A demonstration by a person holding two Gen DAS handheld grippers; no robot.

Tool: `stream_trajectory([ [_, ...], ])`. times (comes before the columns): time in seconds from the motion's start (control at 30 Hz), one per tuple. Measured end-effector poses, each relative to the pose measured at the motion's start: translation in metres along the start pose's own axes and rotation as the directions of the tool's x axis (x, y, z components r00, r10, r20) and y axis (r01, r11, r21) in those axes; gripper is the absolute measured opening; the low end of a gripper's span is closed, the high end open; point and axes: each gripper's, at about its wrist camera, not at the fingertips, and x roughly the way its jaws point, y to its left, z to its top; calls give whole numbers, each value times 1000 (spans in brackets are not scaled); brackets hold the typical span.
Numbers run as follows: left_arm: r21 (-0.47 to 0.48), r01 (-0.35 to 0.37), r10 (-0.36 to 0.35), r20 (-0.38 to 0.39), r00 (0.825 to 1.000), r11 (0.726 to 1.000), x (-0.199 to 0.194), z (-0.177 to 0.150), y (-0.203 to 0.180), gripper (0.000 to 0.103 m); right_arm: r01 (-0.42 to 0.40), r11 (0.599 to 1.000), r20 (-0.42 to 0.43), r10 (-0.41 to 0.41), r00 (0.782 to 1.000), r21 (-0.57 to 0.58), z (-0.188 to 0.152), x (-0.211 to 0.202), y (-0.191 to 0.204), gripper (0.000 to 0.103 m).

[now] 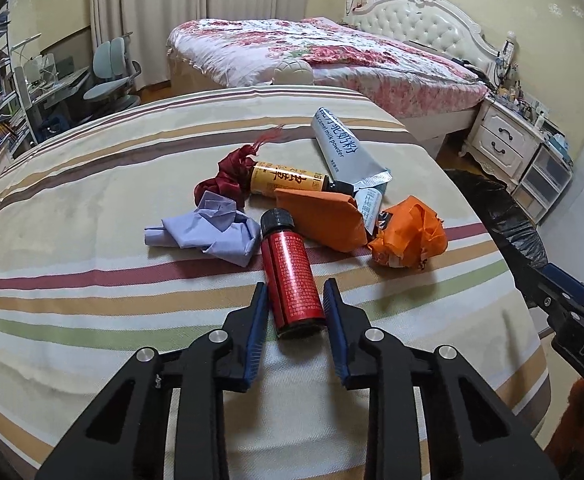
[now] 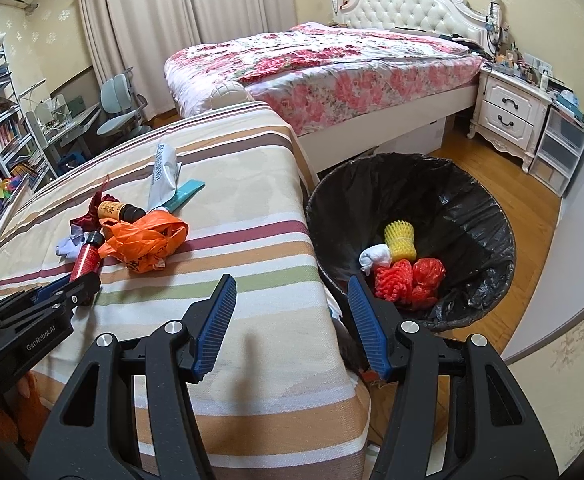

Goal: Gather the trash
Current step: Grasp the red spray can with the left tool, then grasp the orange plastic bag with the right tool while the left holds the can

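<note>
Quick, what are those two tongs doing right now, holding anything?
Left tongs: closed on the red bottle, which lies on the striped cover.
Right tongs: open, holding nothing, by the black-lined bin.

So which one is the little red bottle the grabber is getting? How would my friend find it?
Look at the striped bed cover with a small heap of trash on it. At the near edge of the heap, between the left gripper's blue pads, lies the red bottle. It is the only red one with a black cap; its neighbours are a yellow bottle, purple paper and an orange bag.
</note>
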Motion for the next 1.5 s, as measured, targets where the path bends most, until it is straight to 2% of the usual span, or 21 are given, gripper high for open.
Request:
stream_trajectory([
  [0.3, 19, 26, -26, 10, 1000, 999, -13, -9, 7, 26, -14, 999, 2, 14, 1000, -41, 3, -2, 19, 57],
  [0.67, -5, -14, 15, 77, 997, 1000, -37, -10, 37, 25, -57, 991, 7, 58, 998, -119, 13, 1, 62, 59],
  [0.73, -12, -13, 14, 76, 997, 1000, -36, -10, 42, 25, -62, 989, 9, 63, 998, -135, 13, 3, 70, 63],
  [0.9, -24, 3, -2, 41, 999, 1000, -25, -11, 49, 25, -63, 986, 1, 64, 998, -154, 14, 5, 82, 63],
  [0.97, -33, 7, -6, 30, 1000, 999, -21, -10, 52, 28, -61, 986, -2, 61, 998, -157, 14, 6, 83, 63],
  [1.03, -52, 13, -12, 21, 1000, 999, -19, -9, 56, 41, -61, 986, -6, 61, 998, -156, 14, 7, 85, 63],
  [1.2, -75, 28, -28, 5, 1000, 997, -15, -10, 60, 42, -67, 986, -10, 67, 998, -153, 17, 12, 90, 63],
  [1.27, -65, 27, -27, 7, 1000, 998, -15, -12, 58, 40, -71, 986, -14, 69, 997, -151, 21, 17, 93, 64],
  [1.4, -46, 26, -26, 10, 1000, 999, -17, -15, 57, 27, -85, 987, -24, 82, 996, -139, 27, 25, 99, 64],
  [1.5, -37, 27, -26, 13, 1000, 999, -17, -15, 56, 25, -81, 986, -30, 78, 997, -149, 29, 32, 104, 68],
])
